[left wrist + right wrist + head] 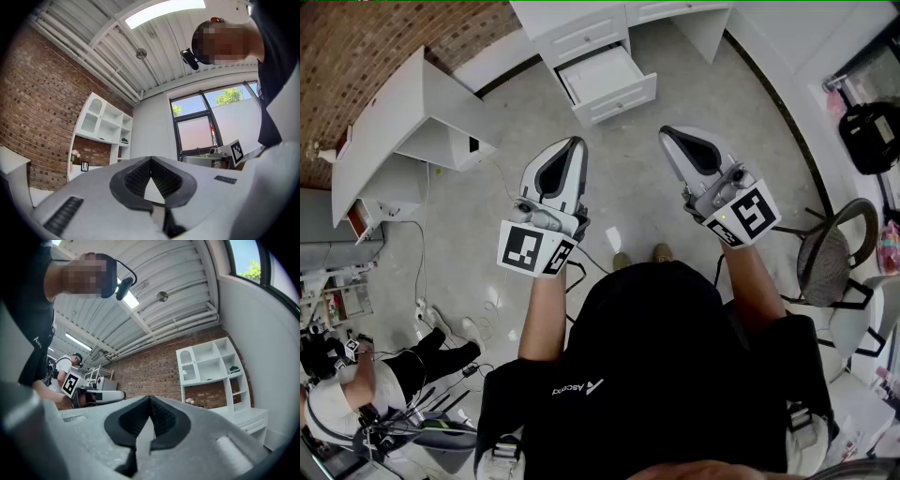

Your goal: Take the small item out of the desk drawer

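— What's the layout from where you stand?

— The white bench [572, 21] is at the far side of the grey floor [694, 84], with its top cut off by the upper edge of the head view. One drawer [621, 101] is pulled out from the bench's front edge, over the floor.

— And the arms?

— Both bare forearms reach forward from the chest, side by side and apart. The left gripper [577, 142] leans a little to the right and the right gripper [665, 131] a little to the left. The two tips aim roughly toward the drawer. Both hang over the floor, well short of it. Each nose is tipped somewhat upward. The left gripper view takes in the brick wall [33, 108], the white shelf unit [105, 124] and ceiling rather than floor. The right gripper view shows much the same.

— Jaws?

— Closed on both. Seen along its own length, the left gripper [151, 159] has its dark pads [137, 179] meeting at the tip with nothing between them. The right gripper [150, 398] looks the same.

— The hands themselves?

— Hidden under the gripper bodies and the marker cubes [534, 249].

— The small item?

— I can't make it out. From above, the drawer's inside reads as plain white and is too small to tell what lies in it. Neither gripper view looks at the drawer.
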`<state>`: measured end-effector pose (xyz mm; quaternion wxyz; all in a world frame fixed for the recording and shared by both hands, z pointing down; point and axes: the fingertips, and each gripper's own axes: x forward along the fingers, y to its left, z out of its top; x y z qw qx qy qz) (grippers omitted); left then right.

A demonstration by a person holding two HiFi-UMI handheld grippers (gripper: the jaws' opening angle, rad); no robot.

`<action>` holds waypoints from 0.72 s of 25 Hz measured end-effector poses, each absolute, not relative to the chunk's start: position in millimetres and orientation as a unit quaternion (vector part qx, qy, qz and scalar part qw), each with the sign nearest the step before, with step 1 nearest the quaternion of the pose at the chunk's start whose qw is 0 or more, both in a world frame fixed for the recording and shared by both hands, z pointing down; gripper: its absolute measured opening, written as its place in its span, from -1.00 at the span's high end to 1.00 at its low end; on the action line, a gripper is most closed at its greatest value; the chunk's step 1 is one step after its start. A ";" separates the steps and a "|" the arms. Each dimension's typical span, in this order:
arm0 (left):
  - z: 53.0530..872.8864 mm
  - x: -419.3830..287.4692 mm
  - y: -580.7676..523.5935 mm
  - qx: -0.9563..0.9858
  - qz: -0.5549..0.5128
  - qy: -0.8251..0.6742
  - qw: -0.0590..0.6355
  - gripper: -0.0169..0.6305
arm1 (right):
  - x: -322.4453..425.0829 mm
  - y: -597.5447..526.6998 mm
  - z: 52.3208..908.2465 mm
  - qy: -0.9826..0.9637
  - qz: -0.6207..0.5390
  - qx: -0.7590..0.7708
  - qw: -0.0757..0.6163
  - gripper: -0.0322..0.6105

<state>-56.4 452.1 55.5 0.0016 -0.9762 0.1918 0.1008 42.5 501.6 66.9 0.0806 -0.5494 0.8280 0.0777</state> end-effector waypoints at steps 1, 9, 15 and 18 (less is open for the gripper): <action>56.5 -55.7 453.2 -0.976 0.100 0.192 0.001 0.95 | 43.1 502.8 66.8 0.828 0.078 -0.549 0.082 0.89; 66.8 -50.3 440.2 -0.975 0.092 0.204 -0.008 0.95 | 52.5 493.4 69.9 0.829 0.072 -0.547 0.093 0.89; 74.1 -34.2 430.0 -0.971 0.081 0.223 -0.011 0.95 | 69.5 489.5 75.7 0.835 0.072 -0.539 0.079 0.87; 77.0 -20.9 423.3 -0.969 0.077 0.233 -0.009 0.95 | 81.5 485.6 80.8 0.843 0.070 -0.529 0.073 0.85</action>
